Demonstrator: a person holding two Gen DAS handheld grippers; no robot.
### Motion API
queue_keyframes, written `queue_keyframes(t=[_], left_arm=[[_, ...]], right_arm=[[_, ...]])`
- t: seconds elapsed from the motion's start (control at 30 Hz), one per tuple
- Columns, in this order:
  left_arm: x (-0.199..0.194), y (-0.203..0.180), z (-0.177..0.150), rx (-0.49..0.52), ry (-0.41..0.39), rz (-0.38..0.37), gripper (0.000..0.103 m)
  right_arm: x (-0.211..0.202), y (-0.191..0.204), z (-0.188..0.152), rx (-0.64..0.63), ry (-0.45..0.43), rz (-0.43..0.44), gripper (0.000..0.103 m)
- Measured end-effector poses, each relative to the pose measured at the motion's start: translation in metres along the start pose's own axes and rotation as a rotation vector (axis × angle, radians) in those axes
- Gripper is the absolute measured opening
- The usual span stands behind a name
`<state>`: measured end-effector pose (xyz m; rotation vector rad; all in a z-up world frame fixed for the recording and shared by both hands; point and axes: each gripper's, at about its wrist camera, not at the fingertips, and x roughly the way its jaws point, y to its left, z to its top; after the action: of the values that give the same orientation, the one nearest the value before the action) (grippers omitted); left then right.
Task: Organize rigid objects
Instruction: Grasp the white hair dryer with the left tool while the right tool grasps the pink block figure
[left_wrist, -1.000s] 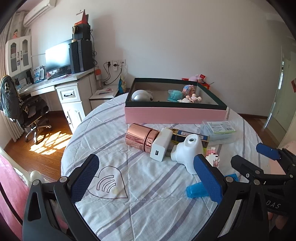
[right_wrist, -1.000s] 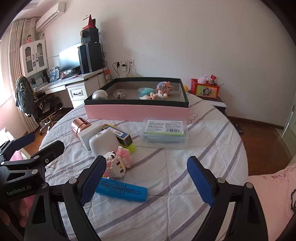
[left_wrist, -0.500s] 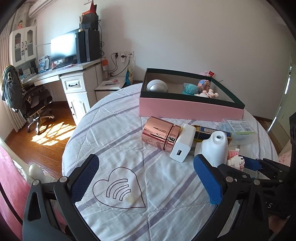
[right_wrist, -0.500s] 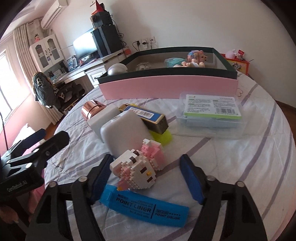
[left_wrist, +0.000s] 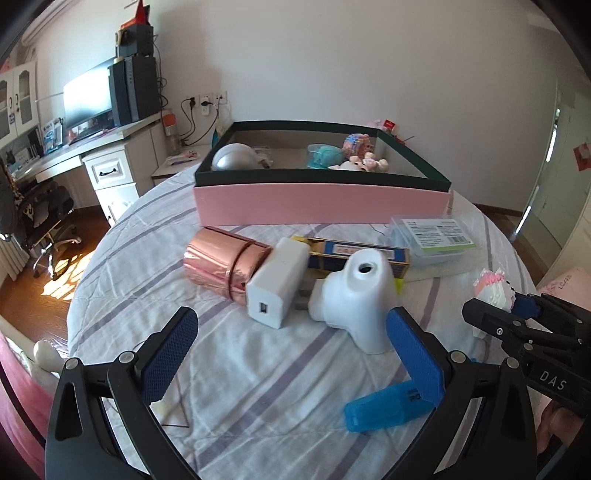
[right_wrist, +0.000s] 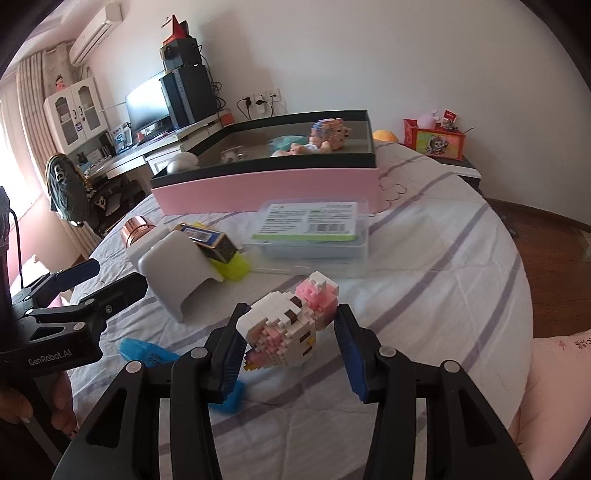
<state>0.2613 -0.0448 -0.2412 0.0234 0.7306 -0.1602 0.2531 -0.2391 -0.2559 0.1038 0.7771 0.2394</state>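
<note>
My right gripper (right_wrist: 290, 343) is shut on a pink-and-white brick-built cat figure (right_wrist: 291, 328) and holds it above the striped bedspread; the figure also shows at the right of the left wrist view (left_wrist: 493, 286). My left gripper (left_wrist: 291, 354) is open and empty, hovering over a white plastic device (left_wrist: 356, 299) and a white charger (left_wrist: 277, 282). A rose-gold tin (left_wrist: 221, 264), a blue-gold box (left_wrist: 354, 253), a clear plastic case (left_wrist: 434, 240) and a blue highlighter (left_wrist: 384, 408) lie nearby. The pink storage box (left_wrist: 321, 201) stands behind, holding toys.
A yellow item (right_wrist: 234, 267) lies under the blue-gold box. The round bed (right_wrist: 443, 258) drops off on all sides. A desk with a monitor (left_wrist: 86, 96) and an office chair (left_wrist: 40, 218) stand at the left. A red box (right_wrist: 434, 138) sits behind.
My right gripper closed on the brick cat figure and lifted it off the bedspread. My left gripper moved forward and right, closer to the white device.
</note>
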Motion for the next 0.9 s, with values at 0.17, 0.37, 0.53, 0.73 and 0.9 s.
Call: queue_keyframes(t=[0.17, 0.37, 0.53, 0.73, 0.9], left_arm=[[0.003, -0.034, 0.003, 0.084, -0.004, 0.013, 0.101], [0.021, -0.047, 0.006, 0.138, 0.045, 0.072, 0.098], [0.045, -0.038, 0.007, 0.09, 0.149, 0.021, 0.059], [0.036, -0.039, 0.007, 0.089, 0.113, -0.012, 0.03], [0.032, -0.038, 0.004, 0.094, 0.118, -0.032, 0.019]], right_arm=[[-0.004, -0.015, -0.002, 0.026, -0.007, 0.005, 0.048], [0.001, -0.026, -0.003, 0.04, -0.003, 0.023, 0.048], [0.005, -0.025, 0.0, 0.029, -0.003, 0.031, 0.048], [0.005, -0.019, 0.001, 0.011, -0.009, 0.035, 0.048], [0.007, -0.009, 0.003, -0.014, -0.007, 0.039, 0.046]])
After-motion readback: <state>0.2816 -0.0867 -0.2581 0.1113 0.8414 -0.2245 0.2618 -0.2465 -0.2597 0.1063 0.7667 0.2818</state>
